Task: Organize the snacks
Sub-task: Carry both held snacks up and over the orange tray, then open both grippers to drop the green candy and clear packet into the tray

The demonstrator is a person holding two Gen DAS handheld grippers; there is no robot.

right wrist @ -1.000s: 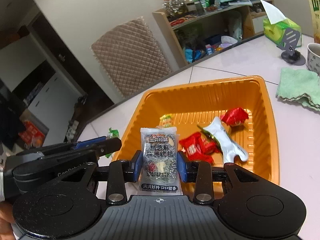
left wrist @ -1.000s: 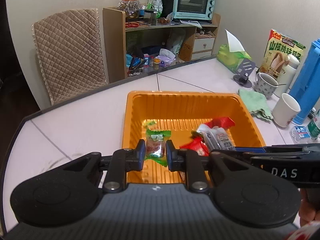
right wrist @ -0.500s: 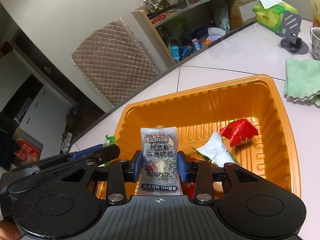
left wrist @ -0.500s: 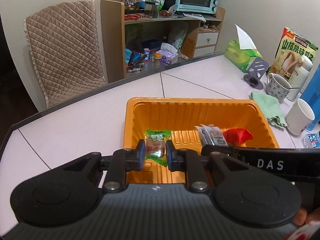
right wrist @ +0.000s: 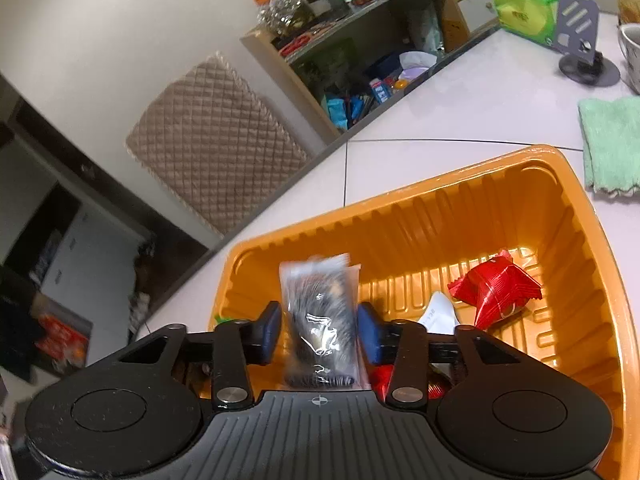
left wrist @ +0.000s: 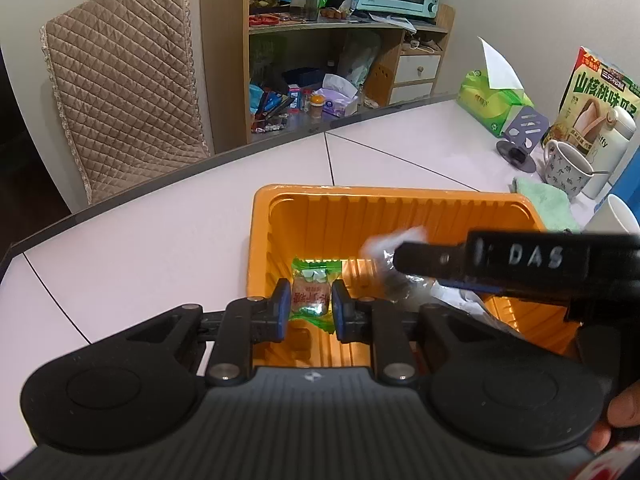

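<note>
An orange tray (left wrist: 396,204) (right wrist: 520,200) sits on the white table. My left gripper (left wrist: 308,308) is shut on a green-wrapped candy (left wrist: 311,294), held over the tray's near left corner. My right gripper (right wrist: 318,334) stands over the tray with its jaws spread; a clear packet of dark snacks (right wrist: 320,316), blurred, sits between them, clear of both pads. It also shows in the left wrist view (left wrist: 394,264), where the right gripper crosses at the right. A red wrapped snack (right wrist: 496,290) and a white packet (right wrist: 440,314) lie in the tray.
On the table to the right are a green cloth (left wrist: 548,204) (right wrist: 612,140), a patterned mug (left wrist: 568,168), a white cup (left wrist: 616,216), a tissue box (left wrist: 492,100), a phone stand (left wrist: 520,140) and a snack box (left wrist: 600,96). A shelf unit (left wrist: 320,80) and padded chair (left wrist: 120,88) stand beyond the table.
My right gripper has moved further over the tray and opened its jaws; the clear packet is loose and blurred. My left gripper still holds the green candy and has shifted slightly back.
</note>
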